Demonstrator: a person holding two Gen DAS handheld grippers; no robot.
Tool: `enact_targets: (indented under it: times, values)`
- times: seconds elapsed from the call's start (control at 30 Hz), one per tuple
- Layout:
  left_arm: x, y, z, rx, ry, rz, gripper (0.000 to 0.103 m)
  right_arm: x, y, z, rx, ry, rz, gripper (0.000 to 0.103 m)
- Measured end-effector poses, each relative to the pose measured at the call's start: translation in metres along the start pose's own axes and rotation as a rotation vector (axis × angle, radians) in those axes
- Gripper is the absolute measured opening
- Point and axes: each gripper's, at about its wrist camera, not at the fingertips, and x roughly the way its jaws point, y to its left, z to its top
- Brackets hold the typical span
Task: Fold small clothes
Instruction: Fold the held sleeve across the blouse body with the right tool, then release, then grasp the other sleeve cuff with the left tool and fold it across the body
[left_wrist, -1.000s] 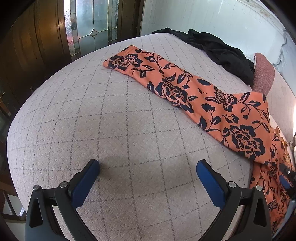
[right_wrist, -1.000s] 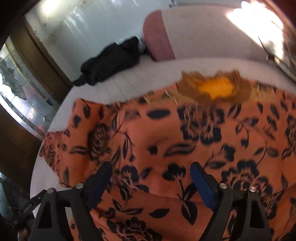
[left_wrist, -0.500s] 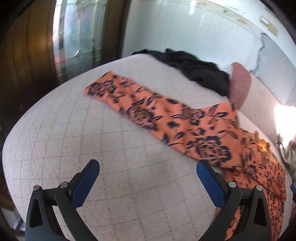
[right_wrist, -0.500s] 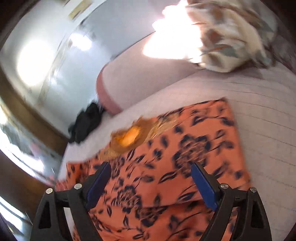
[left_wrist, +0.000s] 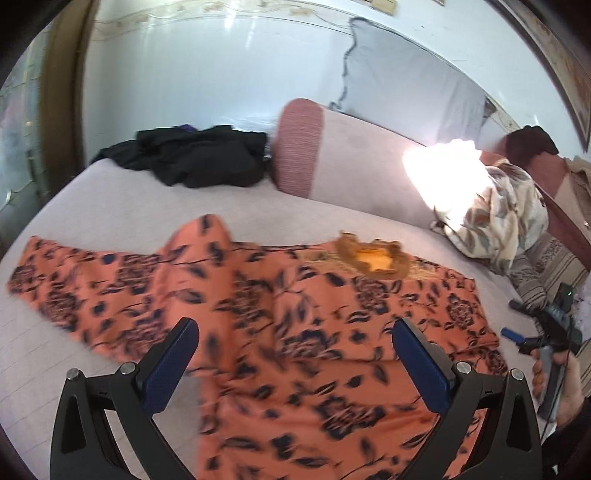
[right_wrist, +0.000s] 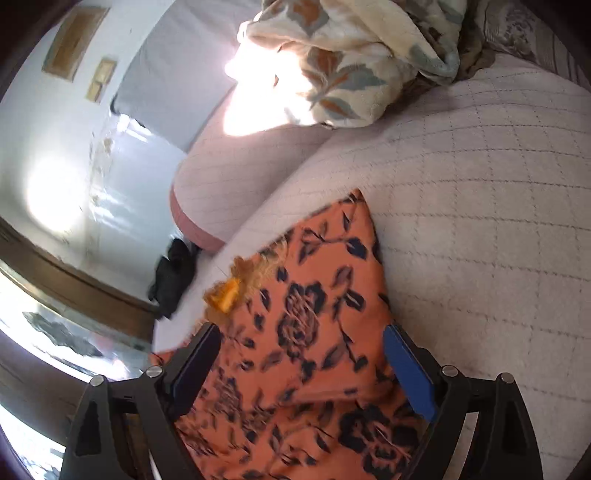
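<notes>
Home bedroom. Wide bed with a quilted pale cover in a diamond stitch pattern, a long bolster pillow with a pink end across the upper middle of the frame. Floral blanket bunched at the upper right, dark clothes heaped at the upper left. Pale painted wall behind, framed pictures hung on it, wooden door frame with leaded glass at the left edge.

My left gripper has a black plastic frame with triangular cut-outs, silver screw heads at the finger joints and flat blue textured pads. My right gripper is built the same. In the left view, my right hand wears a dark sleeve.
</notes>
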Motion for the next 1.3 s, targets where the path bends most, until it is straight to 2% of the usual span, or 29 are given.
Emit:
enact_targets:
  times: [0.07,0.1,0.13,0.17,0.2,0.27,0.33,0.37,0.5,0.57,0.63,0.7,0.73,0.77,0.87,0.93,0.97,1.0,1.03,1.07,1.1,1.13,1.17,1.2,1.23,1.3]
  values:
    - [0.018,-0.016,0.004,0.006,0.018,-0.027,0.103,0.004,-0.005,-0.001,-0.022,0.005,-0.094,0.091]
    - [0.029,-0.023,0.006,0.017,0.034,-0.042,0.103,0.006,-0.012,0.000,-0.008,0.011,-0.112,0.090]
    - [0.038,-0.030,0.006,0.031,0.049,-0.046,0.103,0.006,-0.021,0.002,0.009,0.031,-0.118,0.080]
    - [0.049,-0.035,0.004,0.043,0.067,-0.034,0.103,0.018,-0.021,0.004,-0.001,0.072,-0.137,0.053]
    - [0.059,-0.039,0.003,0.056,0.083,-0.023,0.103,0.023,-0.022,0.001,-0.034,0.105,-0.170,0.041]
    - [0.080,-0.045,-0.003,0.086,0.124,0.000,0.103,0.030,-0.011,-0.001,-0.119,0.131,-0.223,0.029]
    - [0.098,-0.045,-0.010,0.096,0.161,0.027,0.103,0.032,0.004,-0.001,-0.205,0.155,-0.247,0.012]
    - [0.103,-0.044,-0.012,0.100,0.173,0.029,0.103,0.030,0.009,0.000,-0.245,0.150,-0.274,0.010]
    - [0.102,-0.041,-0.014,0.114,0.155,0.032,0.103,0.034,0.002,0.001,-0.295,0.142,-0.361,0.009]
    - [0.107,-0.039,-0.015,0.124,0.174,0.042,0.103,0.033,-0.001,0.000,-0.273,0.143,-0.320,0.014]
    - [0.124,-0.035,-0.017,0.121,0.232,0.065,0.103,0.027,-0.003,0.006,-0.227,0.131,-0.290,0.015]
    - [0.137,-0.027,-0.024,0.103,0.288,0.087,0.103,0.019,-0.001,0.016,-0.192,0.069,-0.270,0.022]
    - [0.135,-0.028,-0.027,0.125,0.268,0.093,0.103,0.018,0.000,0.021,-0.183,0.042,-0.262,0.029]
    - [0.134,-0.031,-0.028,0.142,0.264,0.100,0.103,0.020,0.002,0.028,-0.172,0.027,-0.241,0.031]
    - [0.135,-0.032,-0.030,0.157,0.270,0.109,0.103,0.043,0.003,0.050,-0.094,0.042,-0.084,0.031]
    - [0.136,-0.032,-0.030,0.154,0.265,0.111,0.103,0.065,0.002,0.062,-0.061,0.080,-0.024,0.031]
    - [0.137,-0.034,-0.031,0.160,0.265,0.116,0.103,0.082,-0.005,0.066,-0.048,0.135,-0.031,0.033]
    - [0.137,-0.035,-0.031,0.164,0.265,0.118,0.103,0.090,-0.013,0.069,-0.030,0.153,-0.091,0.031]
    - [0.137,-0.034,-0.031,0.161,0.266,0.115,0.103,0.091,-0.023,0.072,0.018,0.133,-0.076,0.026]
    - [0.136,-0.033,-0.030,0.155,0.265,0.107,0.103,0.086,-0.028,0.074,0.059,0.109,-0.068,0.027]
    - [0.134,-0.030,-0.026,0.140,0.258,0.085,0.103,0.078,-0.023,0.073,0.067,0.078,-0.109,0.031]
    - [0.129,-0.027,-0.023,0.119,0.247,0.060,0.103,0.070,-0.012,0.070,0.033,0.056,-0.157,0.041]
    - [0.121,-0.024,-0.019,0.096,0.227,0.038,0.103,0.061,0.002,0.065,-0.022,0.042,-0.166,0.063]
    - [0.108,-0.020,-0.014,0.079,0.190,0.021,0.103,0.050,0.018,0.056,-0.079,0.022,-0.137,0.069]
    - [0.093,-0.015,-0.010,0.069,0.151,0.012,0.103,0.039,0.031,0.045,-0.122,0.010,-0.113,0.073]
    - [0.056,0.005,-0.001,0.013,0.069,-0.006,0.103,0.023,0.055,0.015,-0.193,0.021,-0.072,0.074]
